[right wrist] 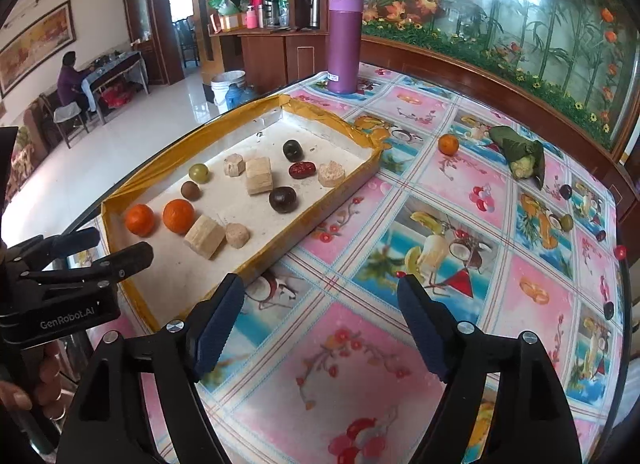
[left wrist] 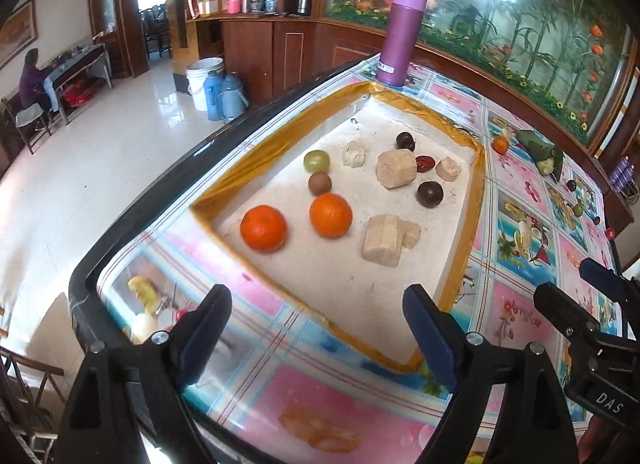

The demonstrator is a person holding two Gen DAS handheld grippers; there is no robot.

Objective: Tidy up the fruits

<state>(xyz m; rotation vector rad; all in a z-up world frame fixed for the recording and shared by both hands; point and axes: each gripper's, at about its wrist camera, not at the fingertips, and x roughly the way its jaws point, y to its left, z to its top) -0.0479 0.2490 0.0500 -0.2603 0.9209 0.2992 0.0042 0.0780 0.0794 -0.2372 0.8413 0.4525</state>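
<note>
A white tray with a yellow taped rim holds two oranges, a green grape, a brown longan, dark plums, a red date and several beige chunks. Loose on the tablecloth to the right lie an orange, a leaf-wrapped bundle and small dark and red fruits. My left gripper is open and empty over the tray's near edge. My right gripper is open and empty over the cloth, right of the tray.
A purple thermos stands at the tray's far corner. The table's dark edge runs along the left, with floor below. A glass panel painted with flowers backs the table. The other gripper shows in each view's side.
</note>
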